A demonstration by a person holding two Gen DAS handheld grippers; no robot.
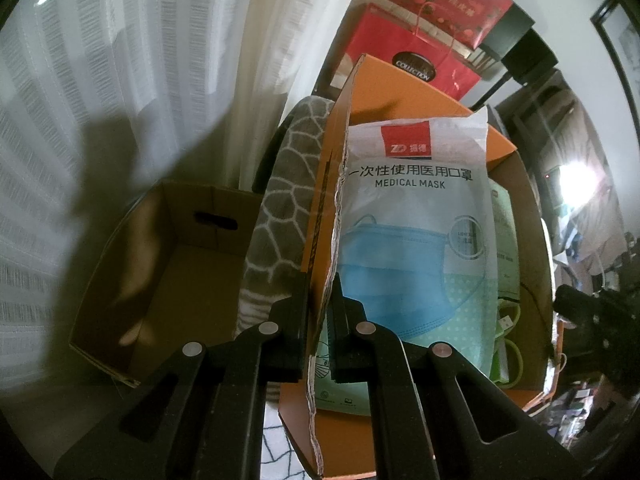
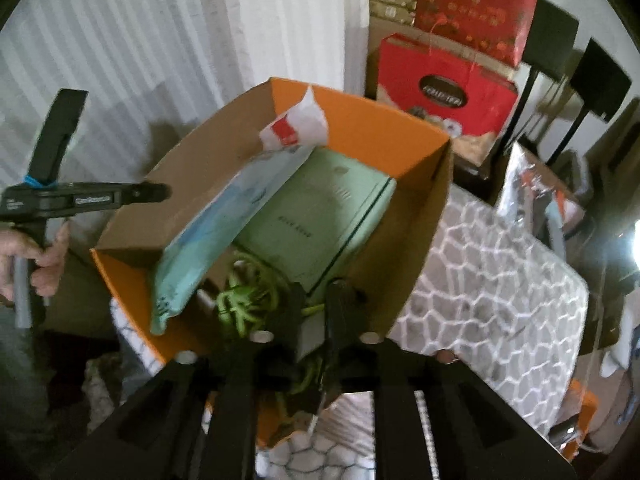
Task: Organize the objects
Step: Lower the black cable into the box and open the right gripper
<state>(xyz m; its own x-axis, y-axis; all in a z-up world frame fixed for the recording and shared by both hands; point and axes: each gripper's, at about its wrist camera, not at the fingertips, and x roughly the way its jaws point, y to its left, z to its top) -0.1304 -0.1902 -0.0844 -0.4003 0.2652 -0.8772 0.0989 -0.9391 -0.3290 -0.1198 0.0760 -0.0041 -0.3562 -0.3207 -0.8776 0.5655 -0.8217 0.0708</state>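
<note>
Here, left gripper pinches the orange box wall — mask pack inside.

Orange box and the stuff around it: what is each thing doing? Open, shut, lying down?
Orange box: open on top, wall pinched by the left tongs.
Left tongs: shut on the box wall.
Right tongs: a little open, over the box.
Mask bag: sealed, leaning inside.
Green carton: closed, tilted inside.
Green cable: coiled inside.
Brown box: open.
</note>
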